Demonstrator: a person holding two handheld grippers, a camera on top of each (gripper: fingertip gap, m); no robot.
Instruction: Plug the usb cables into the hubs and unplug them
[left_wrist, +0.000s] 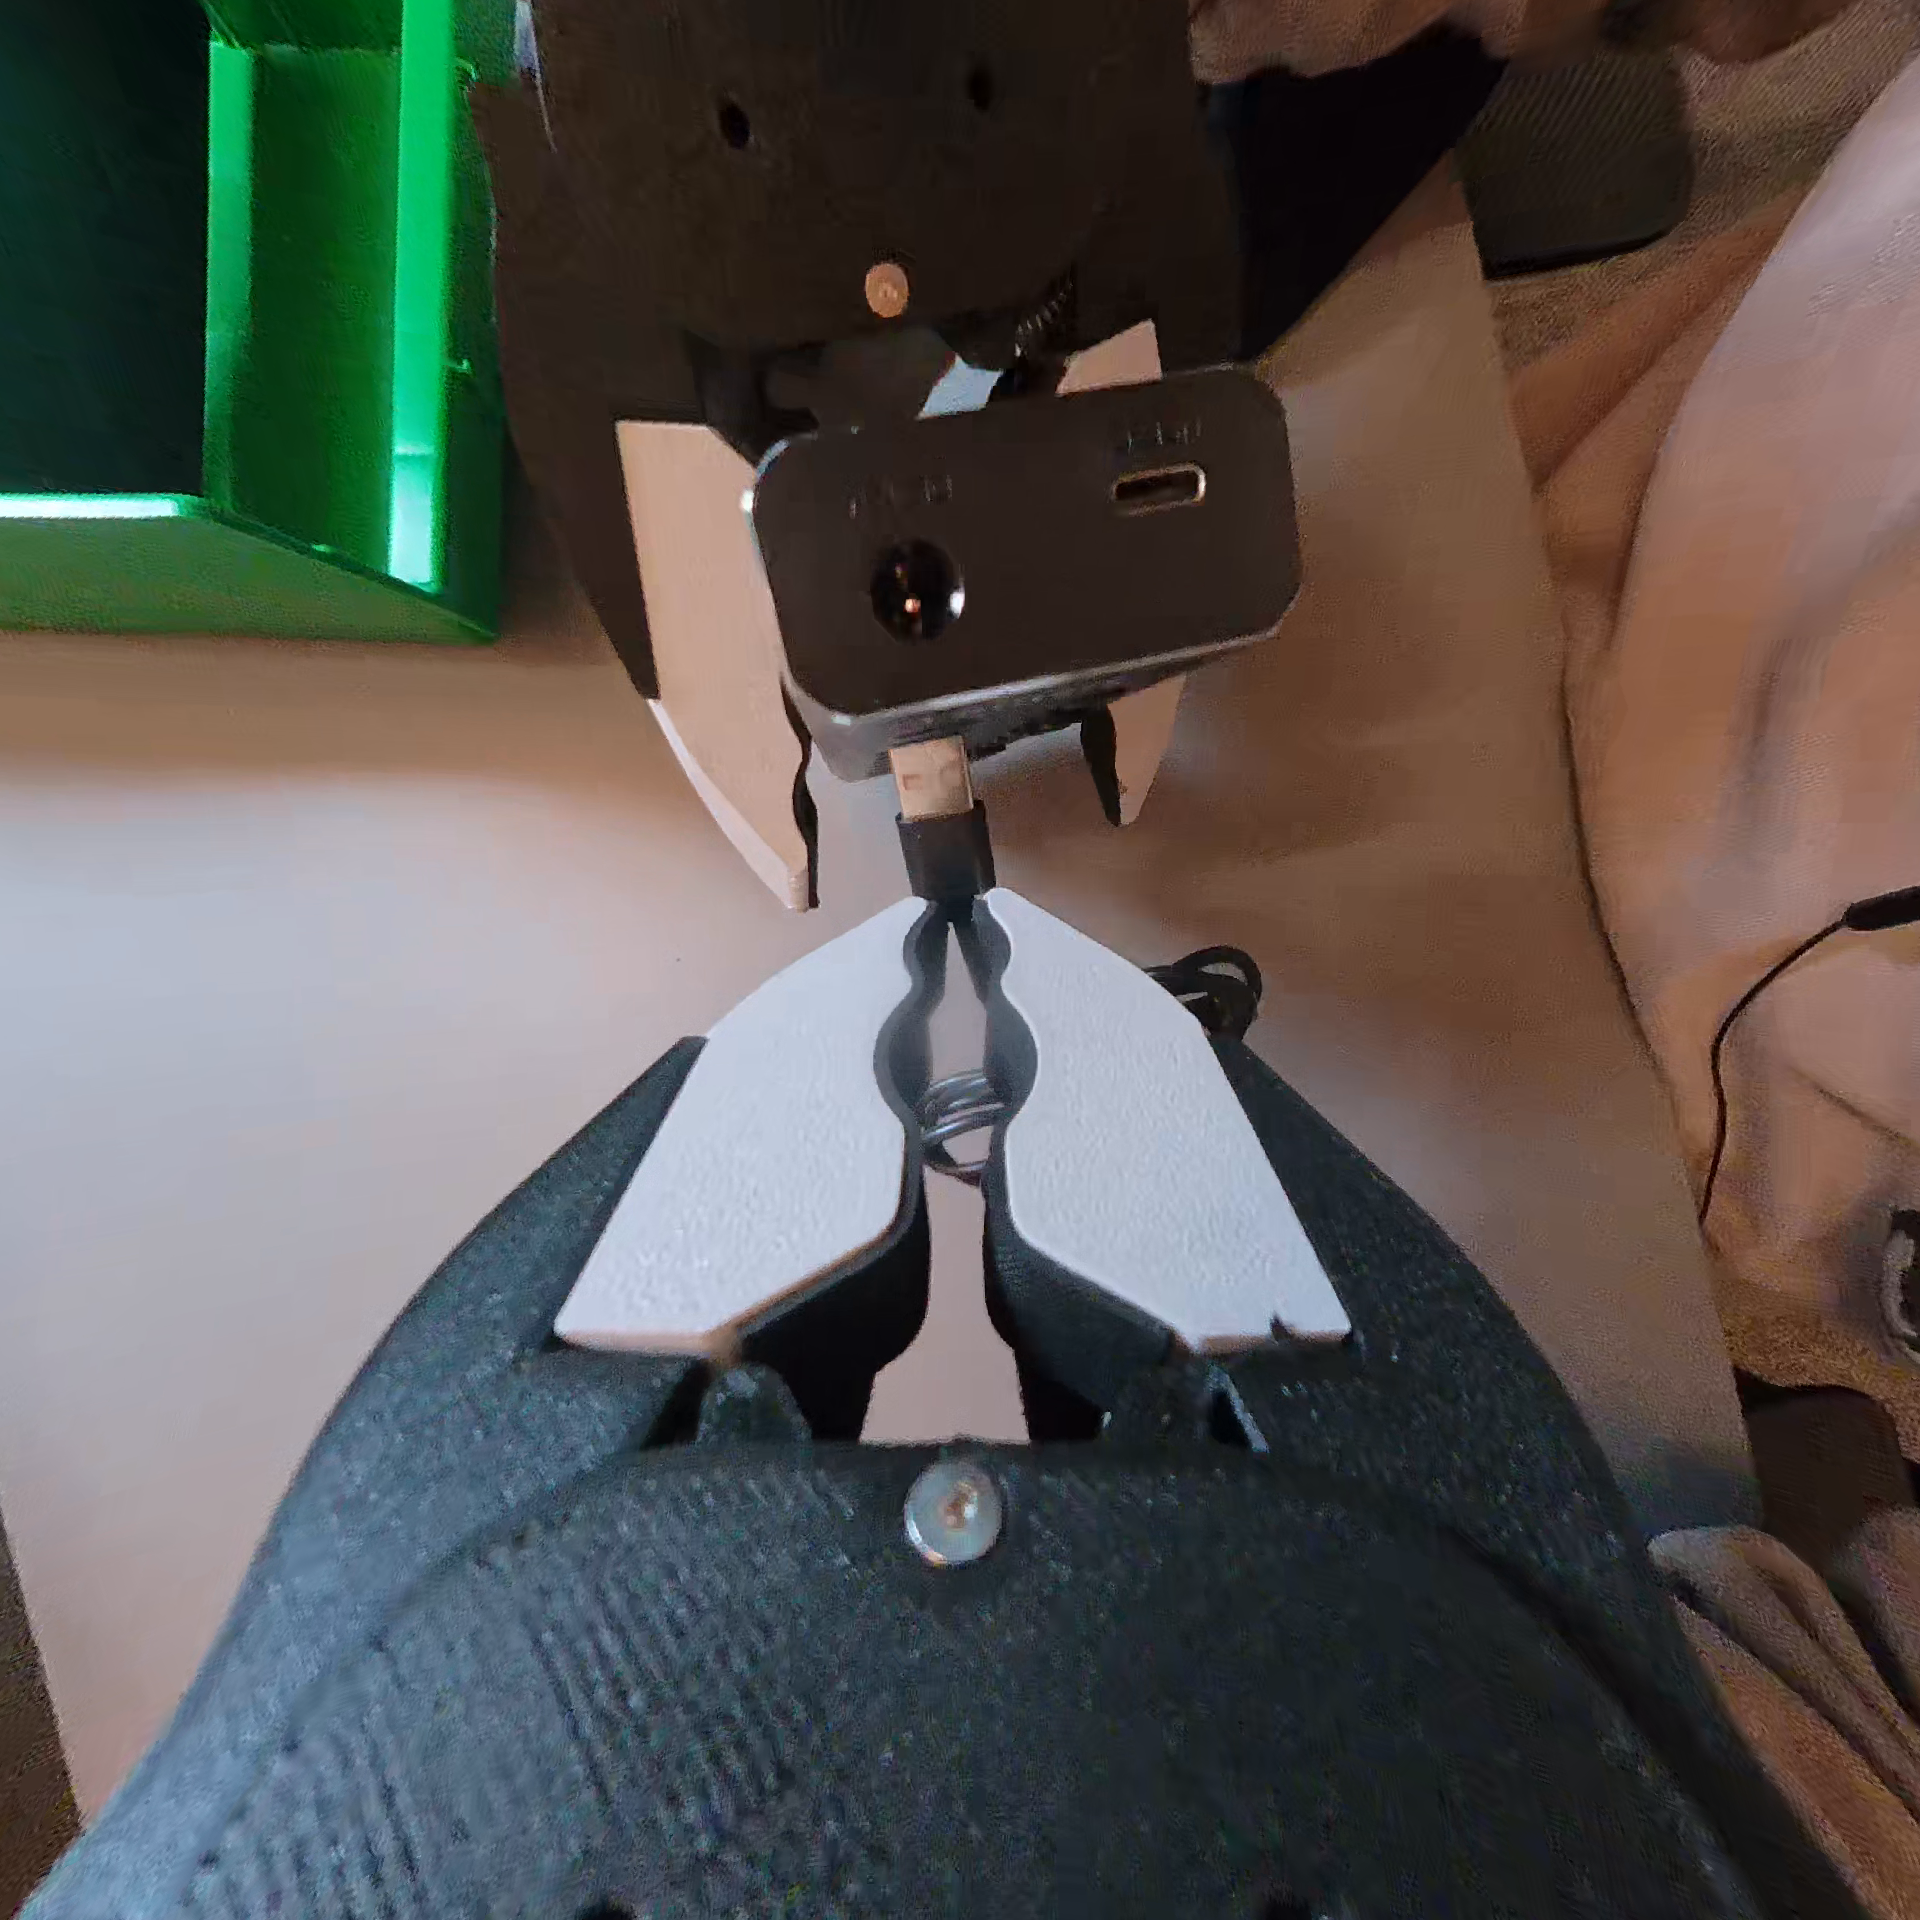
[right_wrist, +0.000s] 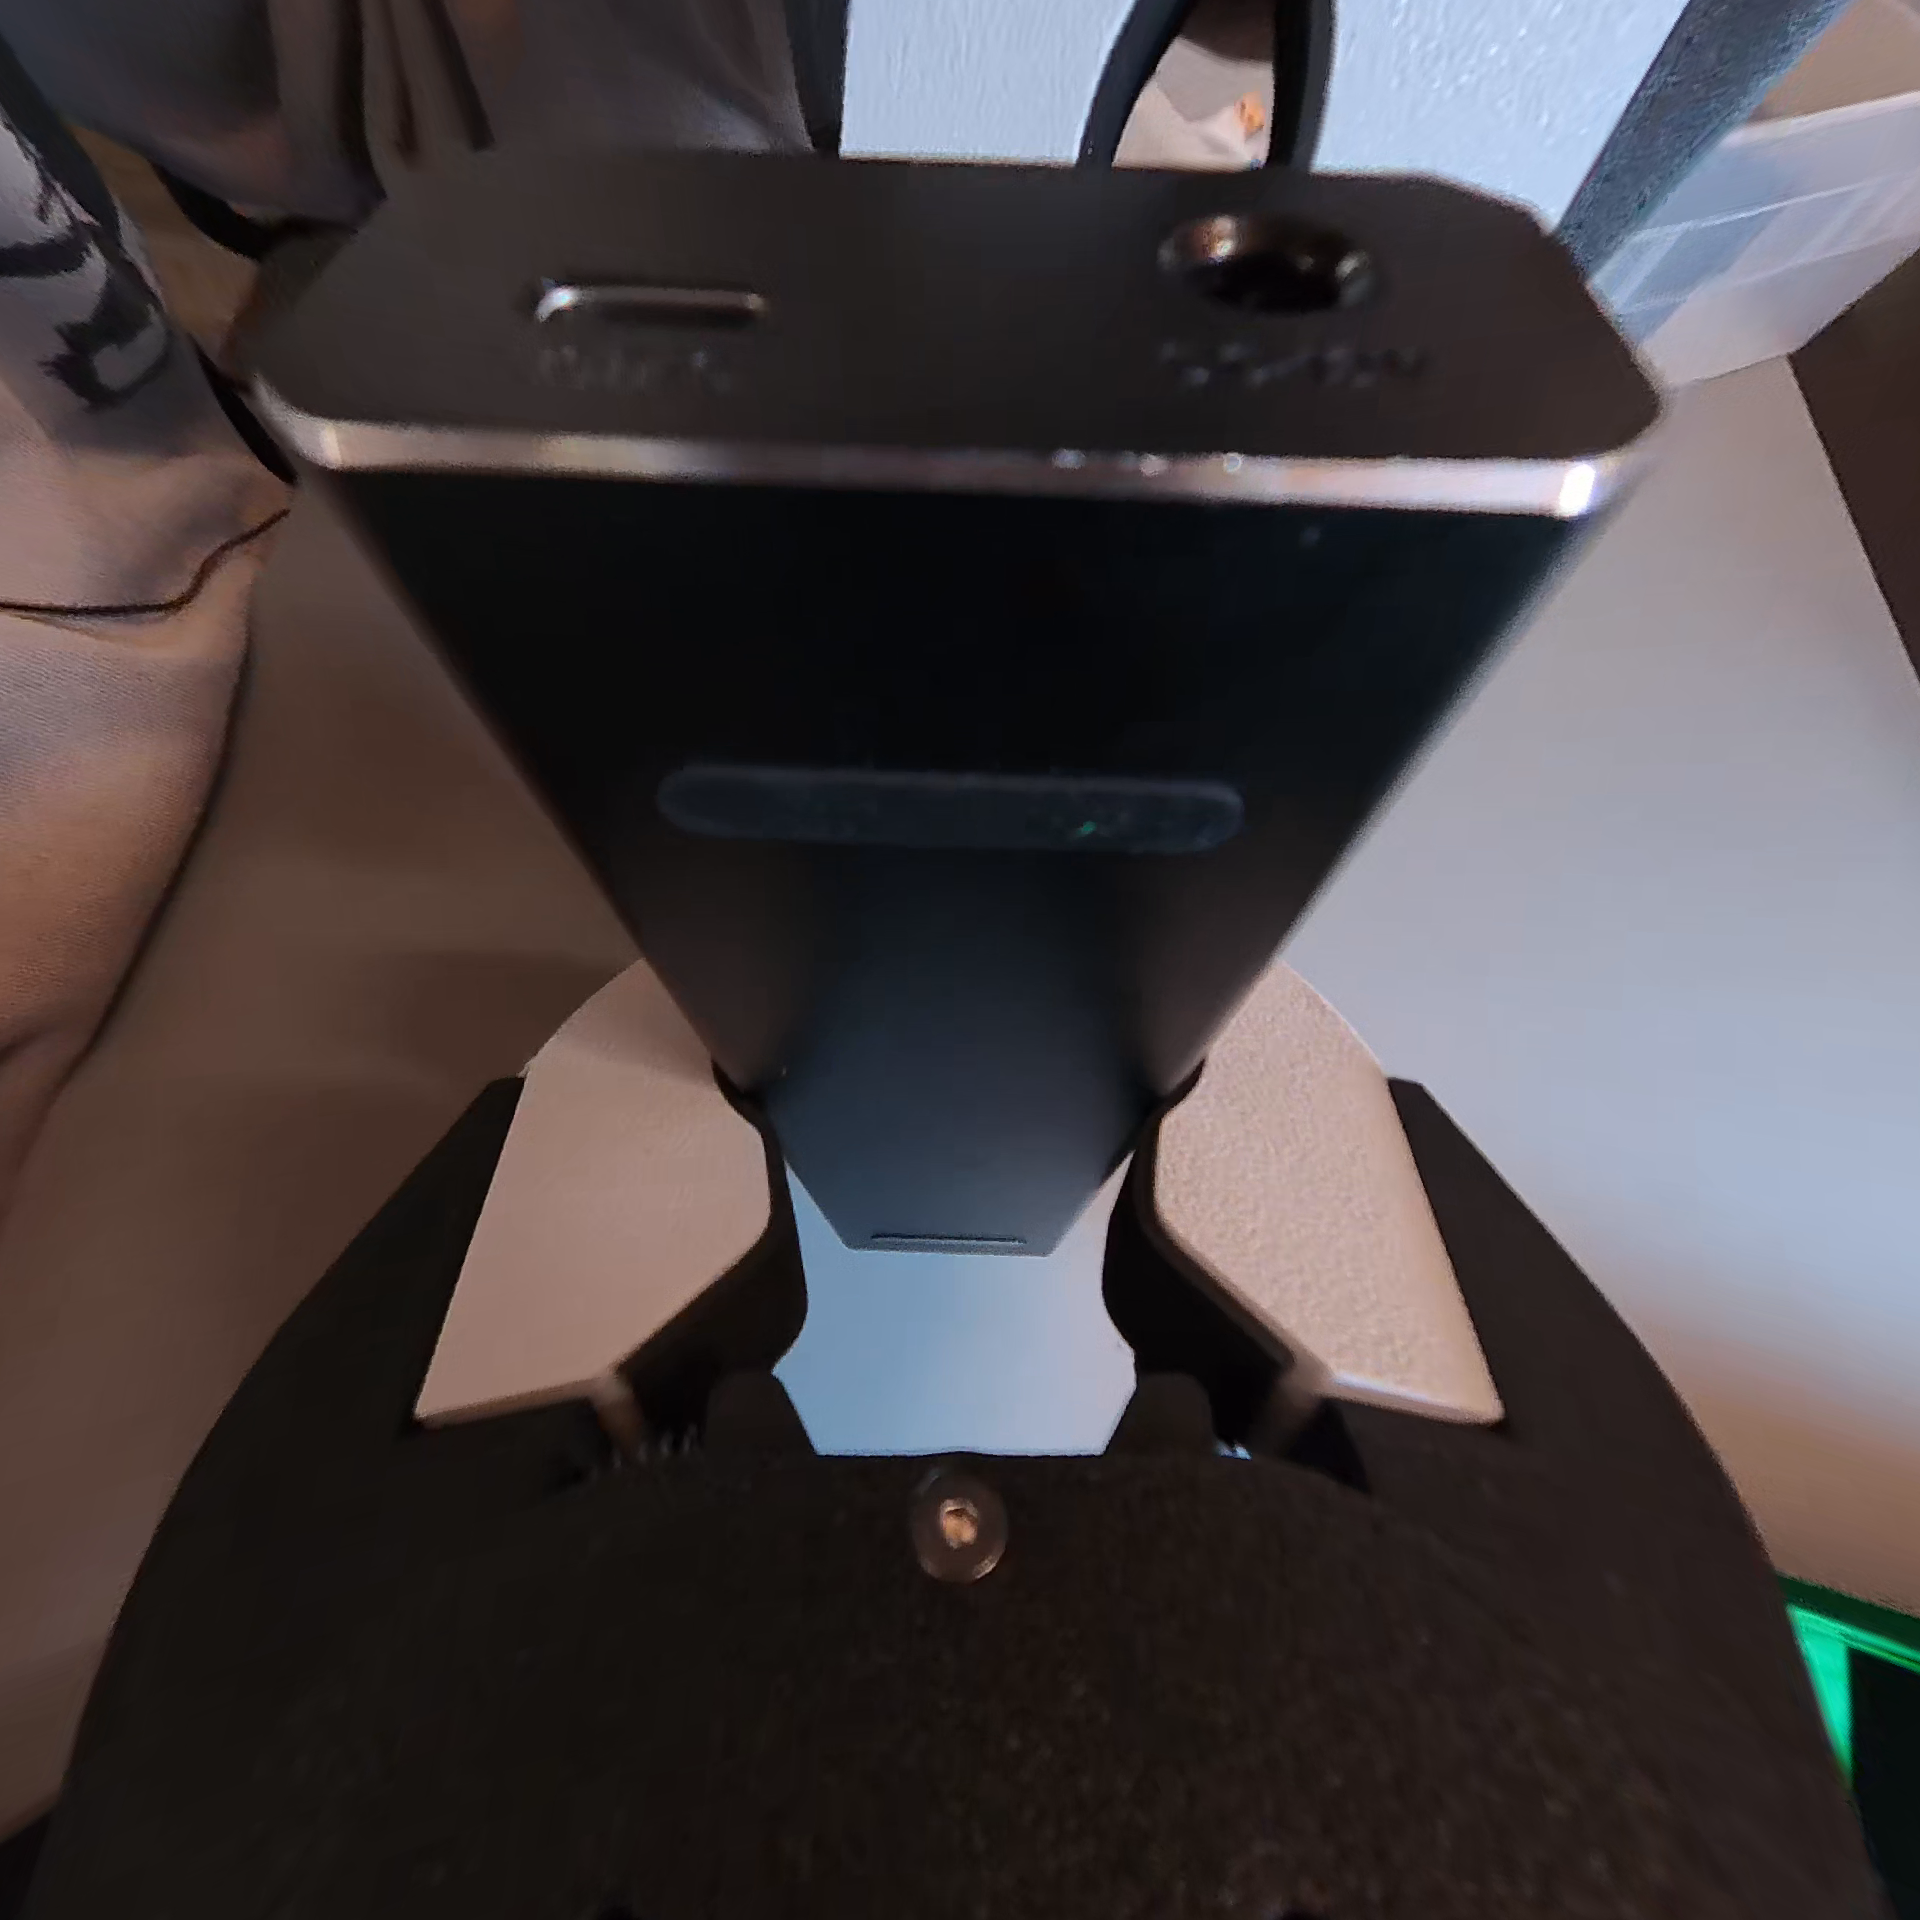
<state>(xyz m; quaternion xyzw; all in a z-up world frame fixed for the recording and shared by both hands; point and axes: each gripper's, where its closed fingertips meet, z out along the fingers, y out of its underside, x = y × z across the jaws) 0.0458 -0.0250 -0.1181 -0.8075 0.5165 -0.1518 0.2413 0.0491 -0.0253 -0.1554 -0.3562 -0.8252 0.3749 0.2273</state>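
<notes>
Hub (left_wrist: 1023, 561) hangs above the bench (left_wrist: 312, 935), left of it a green box (left_wrist: 239, 416). Left tongs (left_wrist: 951, 914) pinch narrow on the cable's plug (left_wrist: 940, 831), whose metal tip sits only partly in the hub's side: seating or withdrawal looks unfinished. Right tongs (right_wrist: 951, 1122) clamp the hub (right_wrist: 951, 623), its long axis running away from them, port end toward the left tongs

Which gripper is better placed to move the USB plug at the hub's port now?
Probably the left gripper: its jaws are shut on the black USB plug, whose metal tip meets the hub. The right gripper is occupied, clamped on the hub body.
</notes>
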